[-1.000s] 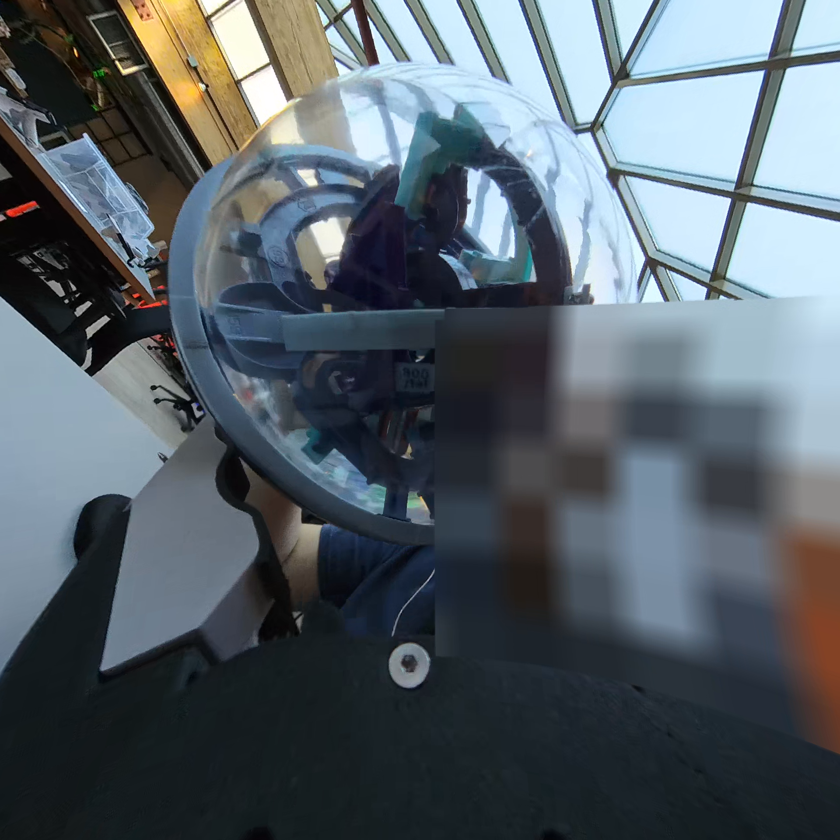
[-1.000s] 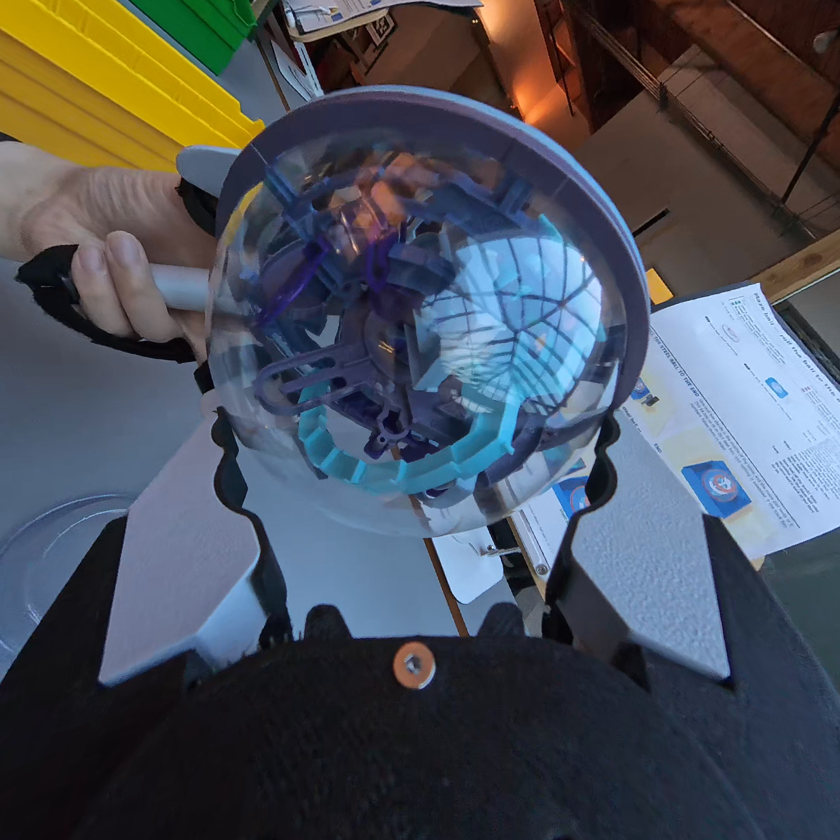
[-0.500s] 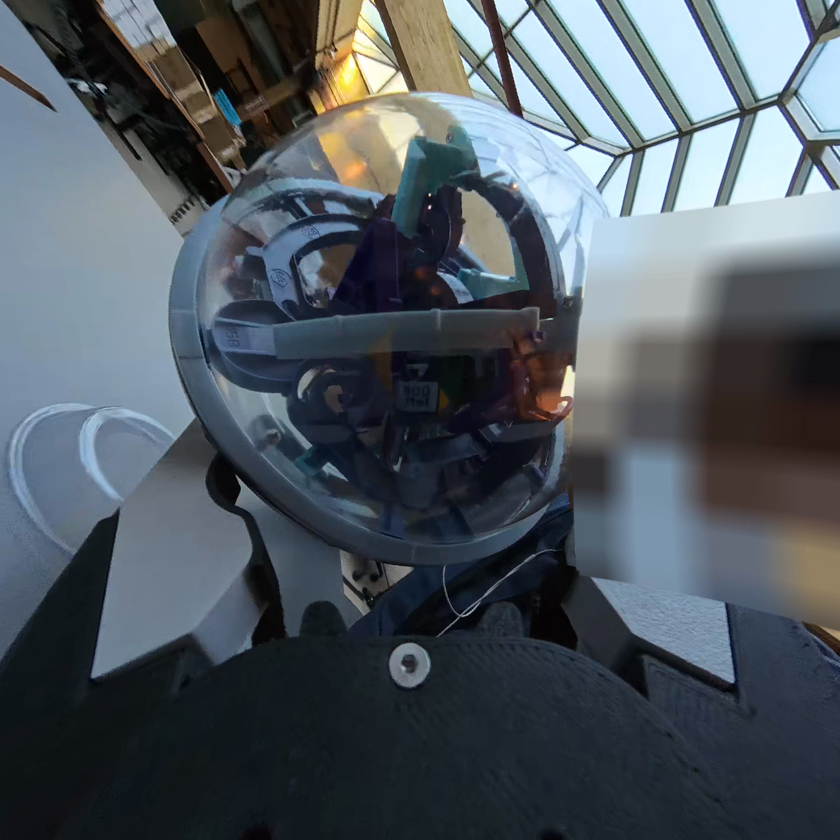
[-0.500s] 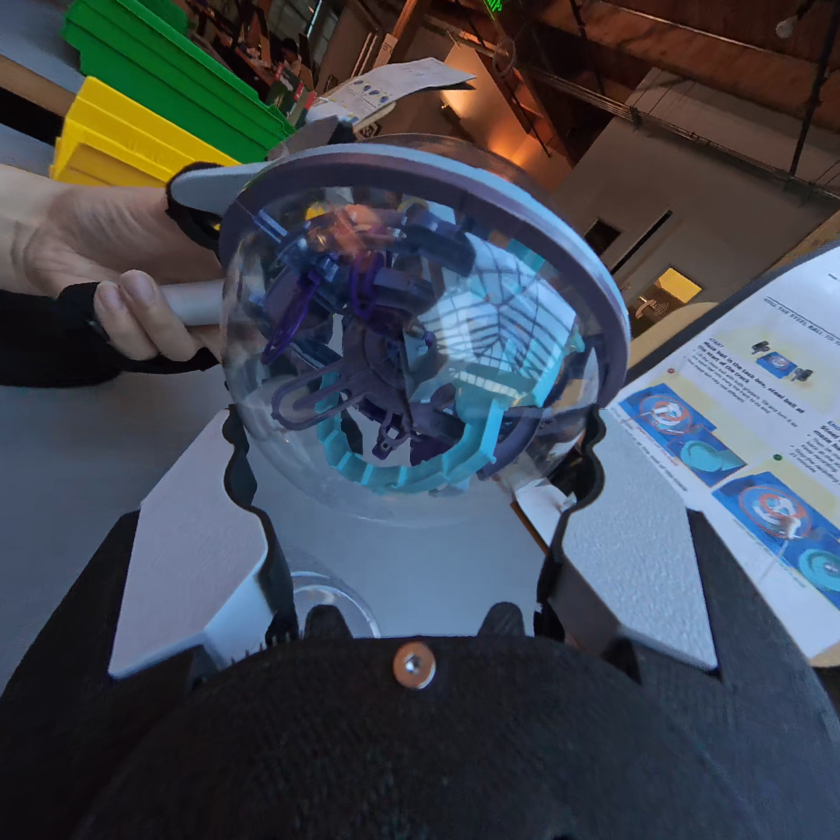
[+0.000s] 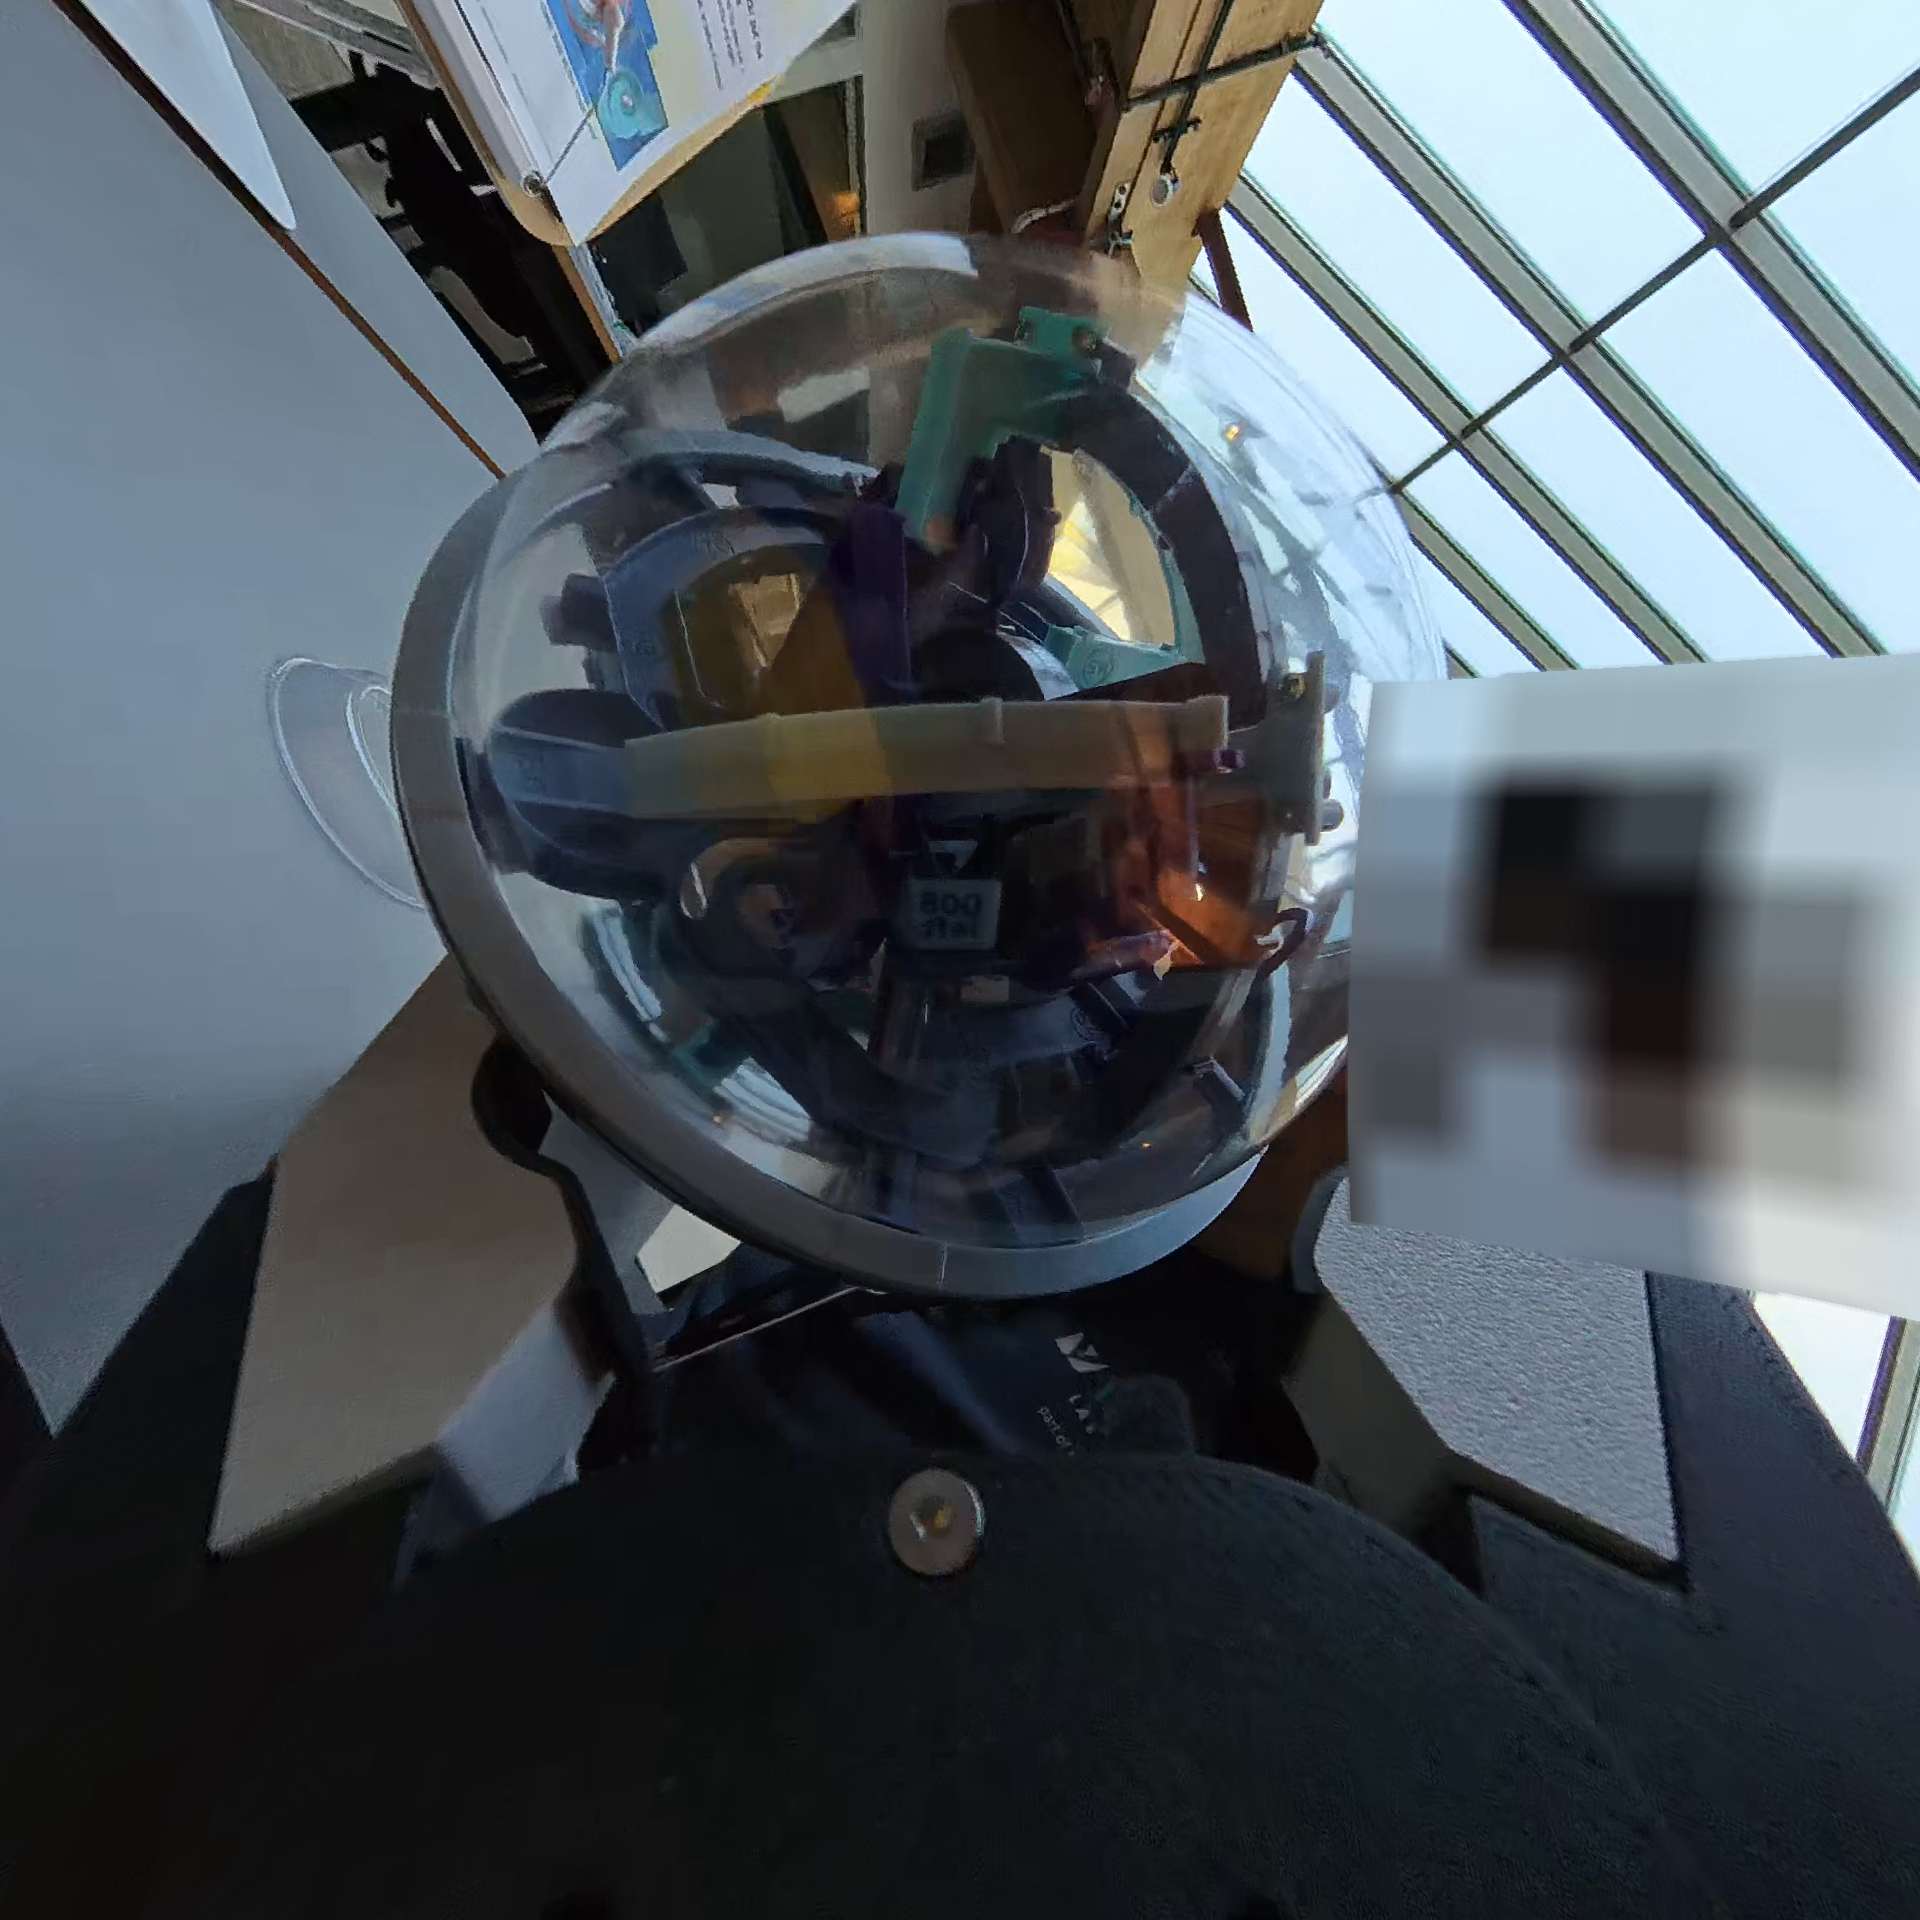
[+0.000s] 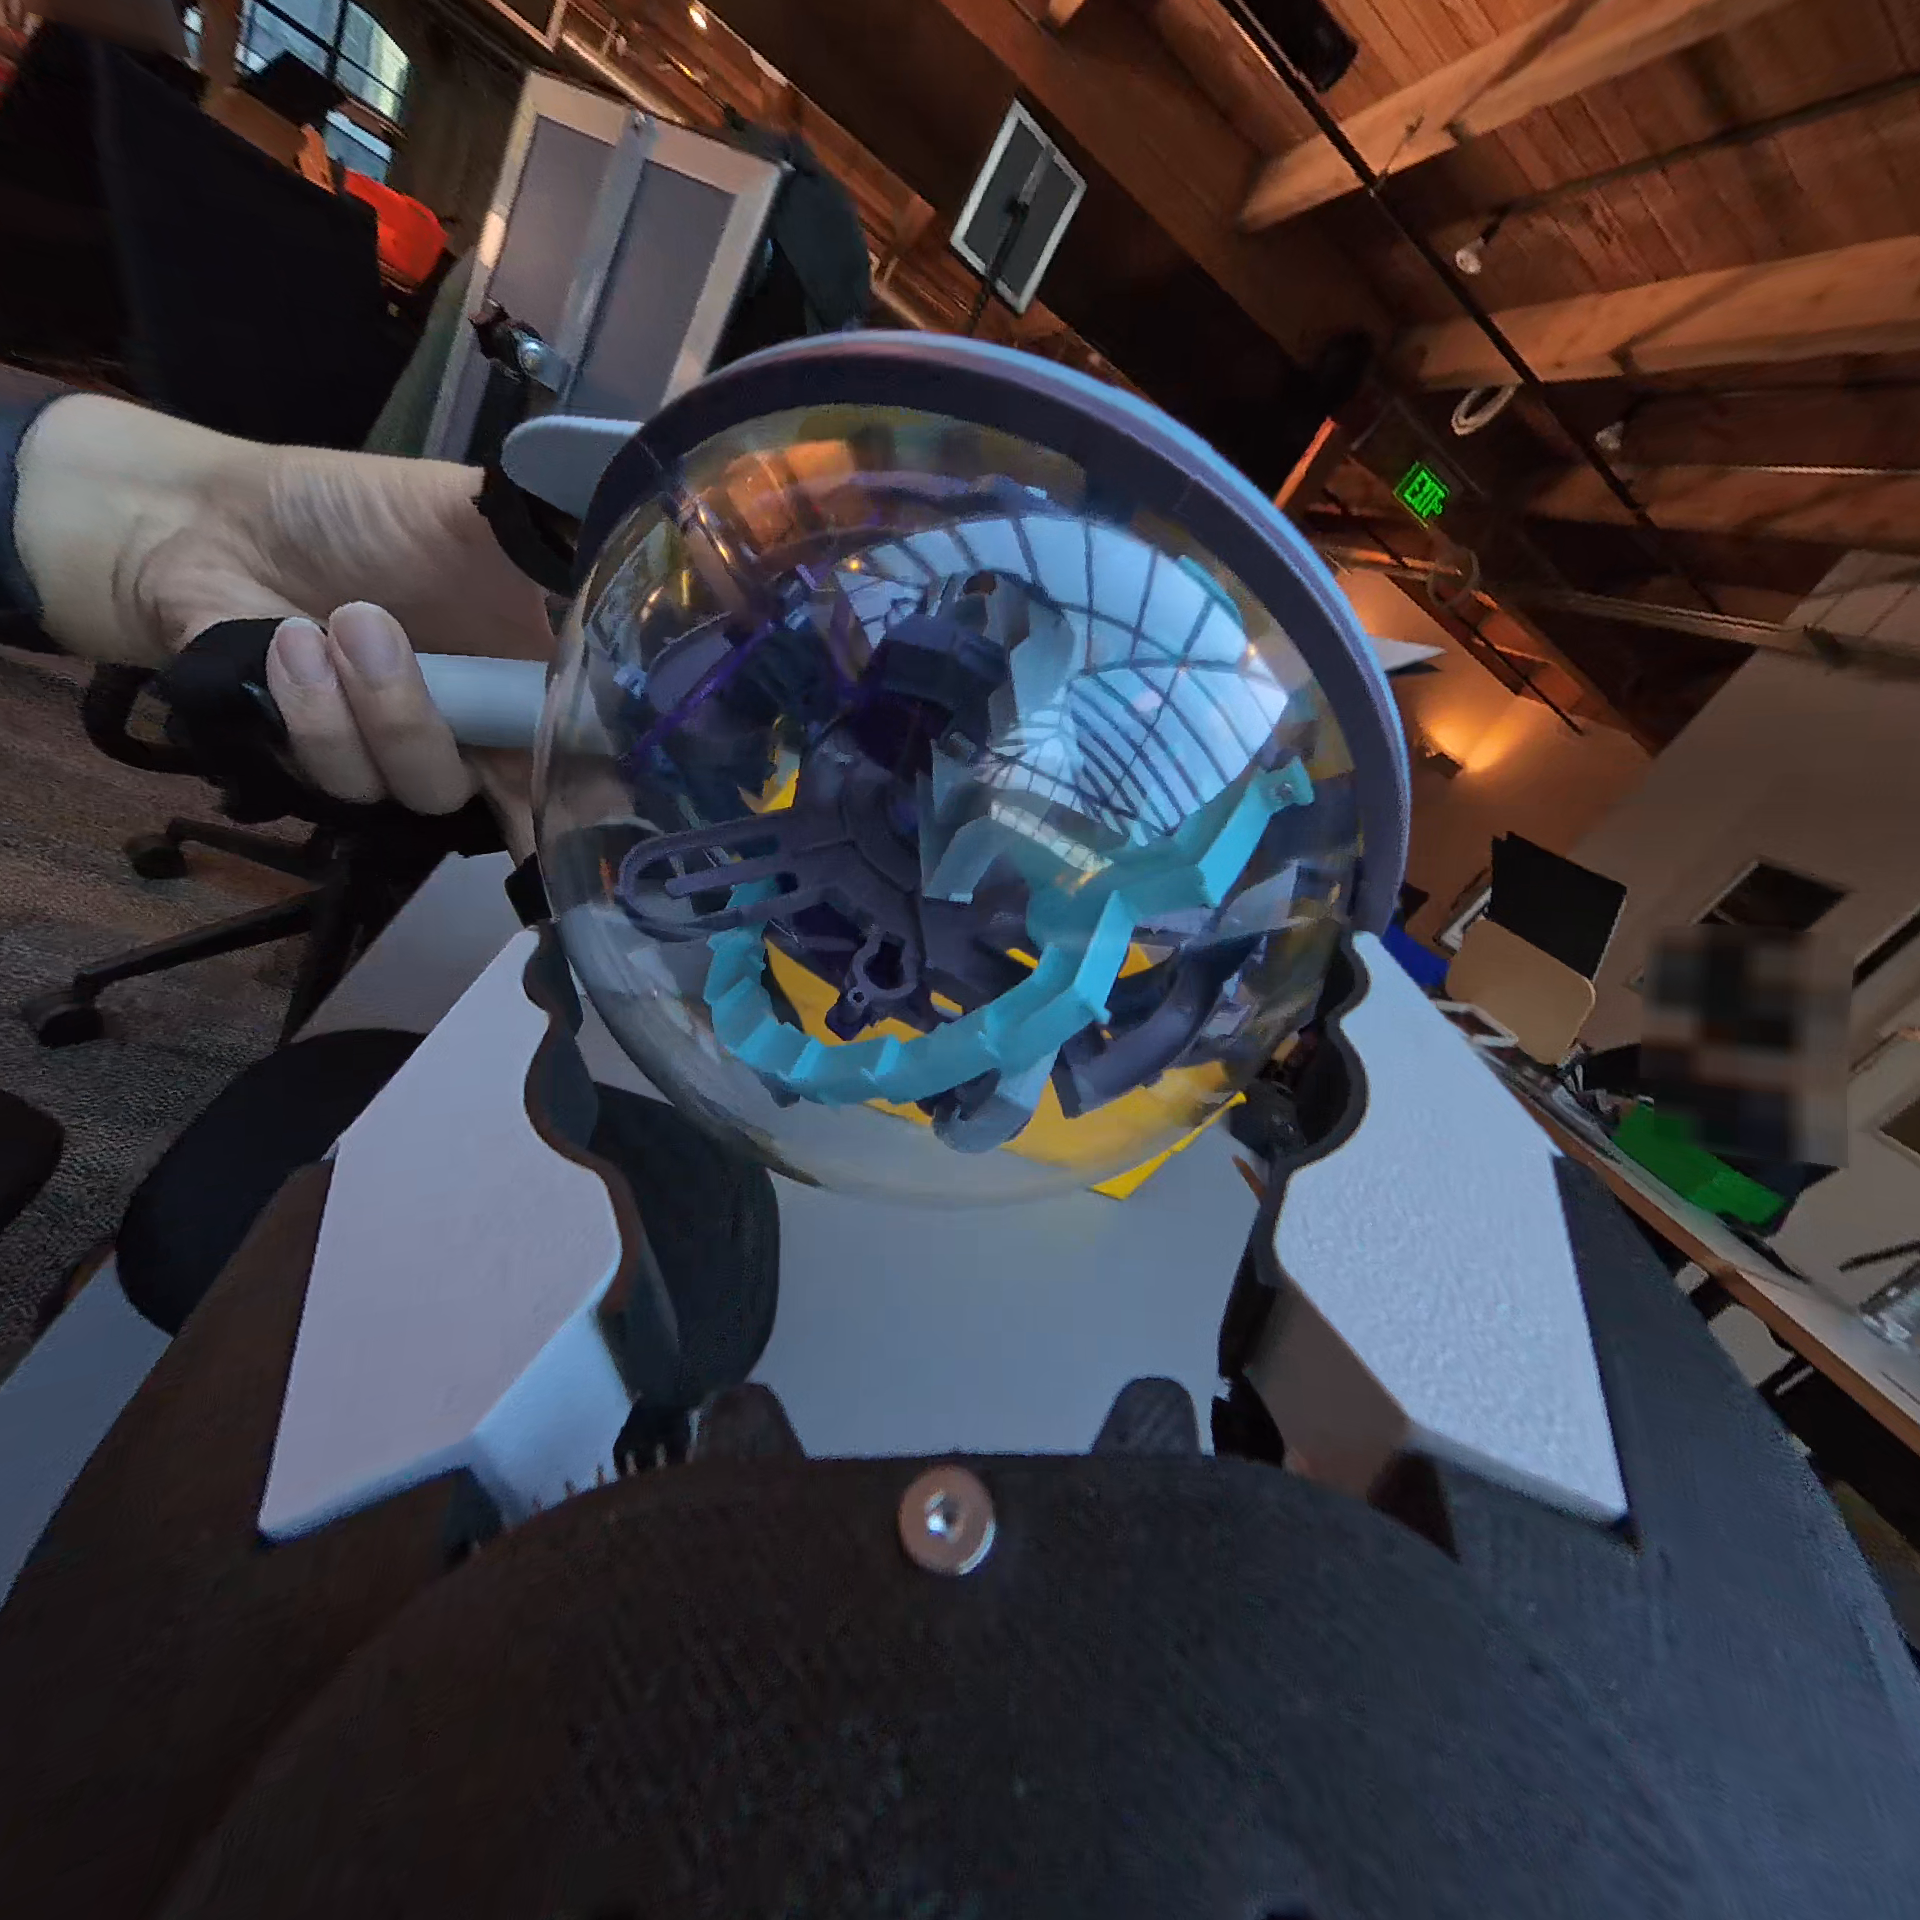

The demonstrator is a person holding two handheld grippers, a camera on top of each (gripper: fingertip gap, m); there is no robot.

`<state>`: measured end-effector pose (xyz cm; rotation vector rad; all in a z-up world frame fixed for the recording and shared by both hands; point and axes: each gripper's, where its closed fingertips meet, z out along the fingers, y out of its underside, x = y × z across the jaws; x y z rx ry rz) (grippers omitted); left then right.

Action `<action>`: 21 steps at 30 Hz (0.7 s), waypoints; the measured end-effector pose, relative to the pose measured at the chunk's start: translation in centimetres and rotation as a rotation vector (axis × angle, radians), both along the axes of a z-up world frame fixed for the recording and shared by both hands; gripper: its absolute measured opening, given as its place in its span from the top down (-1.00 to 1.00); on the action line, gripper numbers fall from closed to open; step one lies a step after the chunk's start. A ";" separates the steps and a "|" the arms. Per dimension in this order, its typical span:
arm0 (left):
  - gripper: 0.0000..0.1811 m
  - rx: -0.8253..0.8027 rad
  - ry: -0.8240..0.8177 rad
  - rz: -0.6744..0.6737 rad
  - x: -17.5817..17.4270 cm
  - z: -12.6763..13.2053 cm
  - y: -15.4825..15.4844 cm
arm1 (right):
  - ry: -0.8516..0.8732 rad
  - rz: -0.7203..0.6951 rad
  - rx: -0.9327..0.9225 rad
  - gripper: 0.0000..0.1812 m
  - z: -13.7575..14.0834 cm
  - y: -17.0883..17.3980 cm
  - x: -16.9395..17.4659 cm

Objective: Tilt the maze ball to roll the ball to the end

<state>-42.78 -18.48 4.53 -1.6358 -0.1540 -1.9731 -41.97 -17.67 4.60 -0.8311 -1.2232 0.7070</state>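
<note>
The maze ball (image 5: 914, 769) is a clear sphere with a grey ring around its middle and dark blue, purple and teal tracks inside. It is held in the air between both grippers. My left gripper (image 5: 935, 1195) is shut on it, with the ring against its left finger (image 5: 416, 1195). My right gripper (image 6: 945, 1039) is shut on the opposite dome of the maze ball (image 6: 956, 769). The left gripper's finger (image 6: 566, 457) and a person's hand (image 6: 260, 582) show behind the ball. I cannot make out the small ball inside.
A clear plastic ring stand (image 5: 322, 769) lies on the white table (image 5: 156, 623). A printed sheet (image 5: 623, 83) hangs past the table edge. In the right wrist view an office chair (image 6: 208, 883) stands at the left and a green bin (image 6: 1694, 1174) on a bench at the right.
Both grippers have turned together with the ball still gripped. The left view swung from the skylight toward the table. The right view swung up from the table and yellow bins to the room.
</note>
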 end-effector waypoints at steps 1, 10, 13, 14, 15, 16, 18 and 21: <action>-0.73 -0.010 -0.014 0.005 -0.4 0.3 -0.8 | 0.012 0.022 0.013 -0.54 0.3 -0.8 -0.3; -0.74 0.053 0.008 0.105 -3.4 1.9 -8.1 | 0.098 0.190 0.121 -0.52 1.9 -7.9 -3.4; -0.73 0.077 0.004 0.160 -4.6 2.1 -10.3 | 0.101 0.247 0.139 -0.52 2.1 -10.1 -4.6; -0.73 0.080 -0.006 0.180 -5.1 2.2 -11.0 | 0.098 0.265 0.143 -0.52 2.1 -10.7 -5.2; -0.73 0.079 -0.015 0.203 -5.7 2.2 -11.6 | 0.094 0.282 0.141 -0.52 2.2 -11.4 -5.7; -0.73 0.076 -0.022 0.225 -6.2 2.2 -12.2 | 0.091 0.300 0.138 -0.53 2.1 -12.0 -6.3; -0.73 0.069 -0.022 0.259 -7.1 2.1 -13.5 | 0.086 0.339 0.126 -0.53 2.0 -13.2 -7.3; -0.74 0.063 -0.022 0.306 -8.4 1.8 -15.3 | 0.086 0.379 0.118 -0.53 1.7 -15.0 -8.6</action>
